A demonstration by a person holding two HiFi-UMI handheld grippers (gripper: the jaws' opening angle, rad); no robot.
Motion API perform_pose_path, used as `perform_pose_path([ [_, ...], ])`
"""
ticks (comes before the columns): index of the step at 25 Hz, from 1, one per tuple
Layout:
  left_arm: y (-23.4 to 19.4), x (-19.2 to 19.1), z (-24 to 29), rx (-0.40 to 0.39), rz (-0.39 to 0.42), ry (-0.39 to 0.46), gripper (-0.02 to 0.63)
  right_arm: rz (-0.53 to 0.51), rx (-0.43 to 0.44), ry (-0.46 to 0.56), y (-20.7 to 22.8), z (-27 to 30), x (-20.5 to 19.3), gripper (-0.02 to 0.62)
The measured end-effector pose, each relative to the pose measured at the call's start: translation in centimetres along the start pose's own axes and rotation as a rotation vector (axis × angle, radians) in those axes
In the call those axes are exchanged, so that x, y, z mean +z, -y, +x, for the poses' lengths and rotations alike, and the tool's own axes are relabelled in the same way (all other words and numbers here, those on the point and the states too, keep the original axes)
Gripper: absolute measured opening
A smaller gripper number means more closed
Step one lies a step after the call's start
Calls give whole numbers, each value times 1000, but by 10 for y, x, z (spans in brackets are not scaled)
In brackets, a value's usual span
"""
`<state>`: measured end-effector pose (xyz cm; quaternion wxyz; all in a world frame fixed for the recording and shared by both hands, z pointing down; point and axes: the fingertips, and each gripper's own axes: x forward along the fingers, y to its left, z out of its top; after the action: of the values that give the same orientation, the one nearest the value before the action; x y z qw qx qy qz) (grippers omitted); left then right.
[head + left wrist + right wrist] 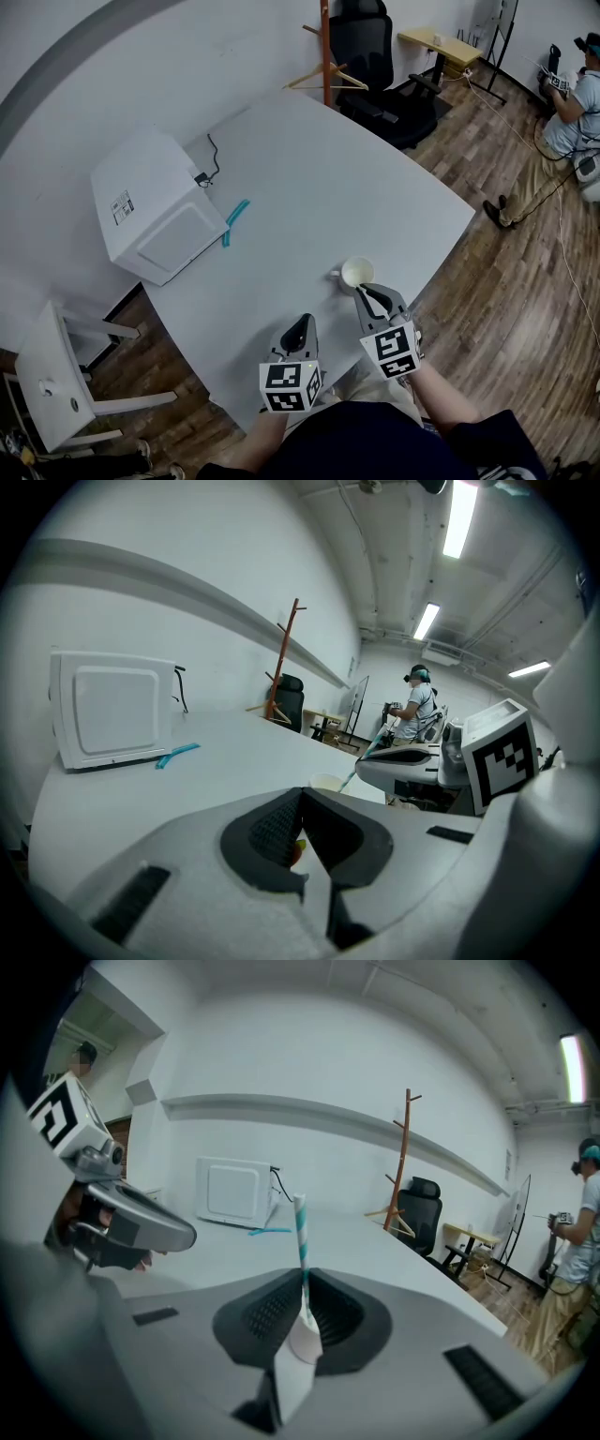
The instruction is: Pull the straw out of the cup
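Now | right hand-held gripper (302, 1309) clamps straw (300, 1230) | left hand-held gripper (302, 829) closed | cup (357, 273) near edge (434, 261)

Smooth matt table (309, 178), glossy wood-plank floor (525, 281), paper-looking striped straw (301, 1237), matt white cup (357, 273).

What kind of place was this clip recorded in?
Probably an office or lab workroom: a big white table, a black office chair beside a wooden coat stand, wood flooring, and strip lights overhead.
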<state>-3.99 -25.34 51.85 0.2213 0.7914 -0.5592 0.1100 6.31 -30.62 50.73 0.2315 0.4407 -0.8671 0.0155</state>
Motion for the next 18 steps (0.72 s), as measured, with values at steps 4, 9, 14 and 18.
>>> perform_pose_path([
  [4, 5, 0, -9, -16, 11, 6, 15, 9, -34, 45, -1, -17, 14, 43],
  [9, 10, -2, -20, -39, 24, 10, 15, 19, -64, 96, -7, -39, 31, 43],
  [14, 18, -6, -29, -70, 39, 10, 15, 32, -88, 128, -16, -59, 41, 43],
  [18, 25, -6, -34, -95, 52, 12, 15, 40, -107, 149, -21, -74, 46, 43],
])
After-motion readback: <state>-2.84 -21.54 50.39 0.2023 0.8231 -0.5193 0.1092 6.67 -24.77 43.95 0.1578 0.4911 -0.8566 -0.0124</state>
